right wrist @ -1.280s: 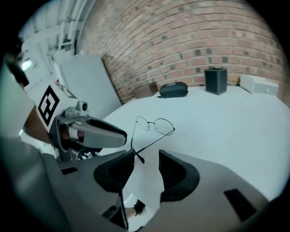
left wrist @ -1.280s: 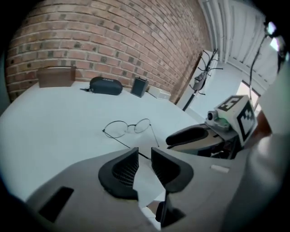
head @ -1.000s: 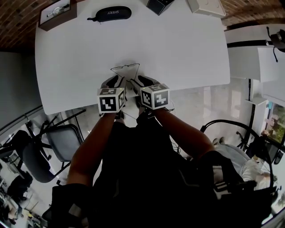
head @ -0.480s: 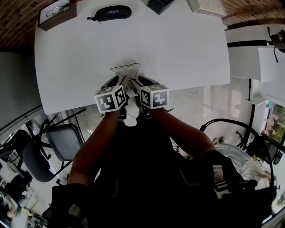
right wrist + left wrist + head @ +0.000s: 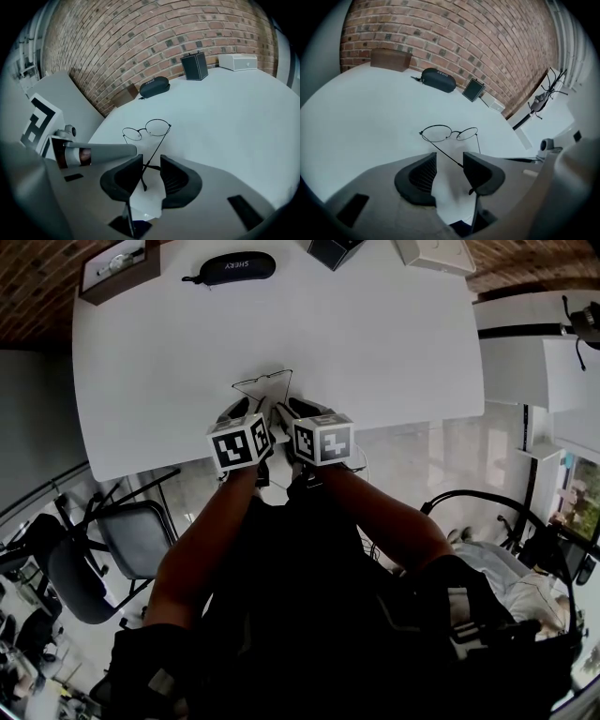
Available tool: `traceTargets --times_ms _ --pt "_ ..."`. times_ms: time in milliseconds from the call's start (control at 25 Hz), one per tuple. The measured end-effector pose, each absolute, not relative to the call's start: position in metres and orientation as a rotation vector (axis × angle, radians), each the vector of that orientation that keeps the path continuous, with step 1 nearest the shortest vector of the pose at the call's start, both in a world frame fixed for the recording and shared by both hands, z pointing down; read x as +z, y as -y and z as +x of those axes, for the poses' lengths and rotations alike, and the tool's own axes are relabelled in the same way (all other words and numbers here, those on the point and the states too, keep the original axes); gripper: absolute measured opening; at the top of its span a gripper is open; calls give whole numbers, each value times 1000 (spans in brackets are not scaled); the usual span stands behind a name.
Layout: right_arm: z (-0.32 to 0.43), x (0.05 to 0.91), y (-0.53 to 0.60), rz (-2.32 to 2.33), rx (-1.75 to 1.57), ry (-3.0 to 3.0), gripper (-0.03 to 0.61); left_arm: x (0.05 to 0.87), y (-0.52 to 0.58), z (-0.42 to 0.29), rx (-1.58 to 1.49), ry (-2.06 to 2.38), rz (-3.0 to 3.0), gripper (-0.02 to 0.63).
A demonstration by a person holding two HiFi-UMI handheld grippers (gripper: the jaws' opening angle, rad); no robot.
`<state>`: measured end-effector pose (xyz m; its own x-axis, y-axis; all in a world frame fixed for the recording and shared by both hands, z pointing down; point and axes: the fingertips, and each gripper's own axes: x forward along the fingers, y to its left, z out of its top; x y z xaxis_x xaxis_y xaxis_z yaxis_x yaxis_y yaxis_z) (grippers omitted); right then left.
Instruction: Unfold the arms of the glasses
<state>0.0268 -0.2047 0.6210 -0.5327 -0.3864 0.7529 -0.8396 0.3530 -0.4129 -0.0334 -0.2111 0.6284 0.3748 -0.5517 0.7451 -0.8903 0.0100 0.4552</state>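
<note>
- The glasses lie on the white surface, left of centre in the head view and just above the two grippers. Their round lenses face away from the person.
- In the left gripper view the glasses sit at centre frame. One thin arm runs from the left hinge diagonally down into the gap between the jaws.
- The left gripper has its jaws released and wide apart. They have just been opening. The arm passes between them close to the right-hand jaw, and neither jaw clamps it.
- In the right gripper view the glasses are at centre frame. The arm from the right hinge slants down and left into the jaw gap.
- The right gripper has just been closing its jaws. They stand partly apart, with the arm's end between them, and a gap shows on both sides of the wire.
- In the head view the left gripper and the right gripper are side by side at the near edge of the surface.
- A black glasses case lies at the upper left, with a brown box further left.
- A black box and a white box sit at the top edge.
</note>
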Motion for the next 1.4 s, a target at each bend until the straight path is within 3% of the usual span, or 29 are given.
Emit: traceTargets --times_ms 800,1400 --pt "41 624 224 1043 1002 2072 112 627 212 -73 937 1246 1957 141" --pt "35 617 238 1045 875 2115 114 623 220 -88 950 1259 2077 143"
